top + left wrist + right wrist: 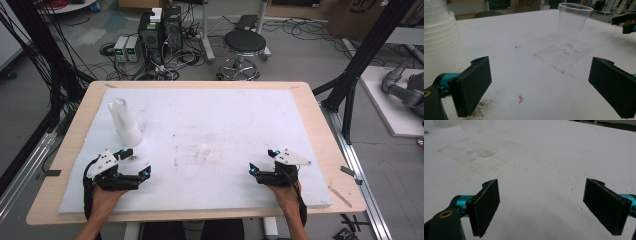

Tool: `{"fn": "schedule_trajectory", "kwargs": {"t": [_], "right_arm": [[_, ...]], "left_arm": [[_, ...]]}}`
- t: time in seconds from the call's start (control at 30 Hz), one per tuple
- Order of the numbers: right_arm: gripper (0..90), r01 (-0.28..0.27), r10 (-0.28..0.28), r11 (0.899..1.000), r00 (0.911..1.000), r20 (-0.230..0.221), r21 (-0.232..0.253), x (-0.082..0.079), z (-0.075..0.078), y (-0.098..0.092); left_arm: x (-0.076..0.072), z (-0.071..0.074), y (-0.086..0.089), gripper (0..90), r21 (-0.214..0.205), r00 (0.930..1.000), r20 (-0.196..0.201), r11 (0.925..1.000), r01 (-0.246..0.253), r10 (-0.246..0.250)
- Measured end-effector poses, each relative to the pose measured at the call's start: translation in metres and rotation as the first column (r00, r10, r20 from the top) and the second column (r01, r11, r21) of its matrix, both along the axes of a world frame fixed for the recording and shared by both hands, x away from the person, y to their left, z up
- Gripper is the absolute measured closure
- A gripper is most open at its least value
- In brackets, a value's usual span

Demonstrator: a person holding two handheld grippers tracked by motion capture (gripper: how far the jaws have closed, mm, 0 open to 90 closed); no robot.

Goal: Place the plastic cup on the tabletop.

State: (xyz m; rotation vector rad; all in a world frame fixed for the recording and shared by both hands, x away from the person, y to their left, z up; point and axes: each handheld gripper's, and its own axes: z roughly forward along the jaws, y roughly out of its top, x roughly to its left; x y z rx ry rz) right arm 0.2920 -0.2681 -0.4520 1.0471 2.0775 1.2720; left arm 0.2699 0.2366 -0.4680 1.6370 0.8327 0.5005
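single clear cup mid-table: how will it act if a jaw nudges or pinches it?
The clear plastic cup looks thin-walled and empty, so probably very light, likely to slide or tip when nudged. It stands upright on its narrow base, wider at the rim: top-heavy. A hard pinch may flex the walls.

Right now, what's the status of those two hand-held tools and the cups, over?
Left tool open, empty. Right tool open, empty. Single clear plastic cup upright mid-table, untouched. Stack of clear plastic cups beside left tool. Nothing in the way.

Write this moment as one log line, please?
left gripper: open, beside cup stack | right gripper: open, holding nothing | single clear cup: upright, mid-table, untouched
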Motion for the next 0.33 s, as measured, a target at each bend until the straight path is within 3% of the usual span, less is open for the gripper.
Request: {"fn": "schedule_trajectory", "kwargs": {"t": [0.33], "right_arm": [[13.4,-0.001,0.001,1.0,0.9998,0.018,0.003,-0.0021,-0.0005,-0.0016]], "left_arm": [[0.0004,-0.0003,0.0014,4.7,-0.015,1.0,-0.005,0.9999,0.0,-0.001]]}}
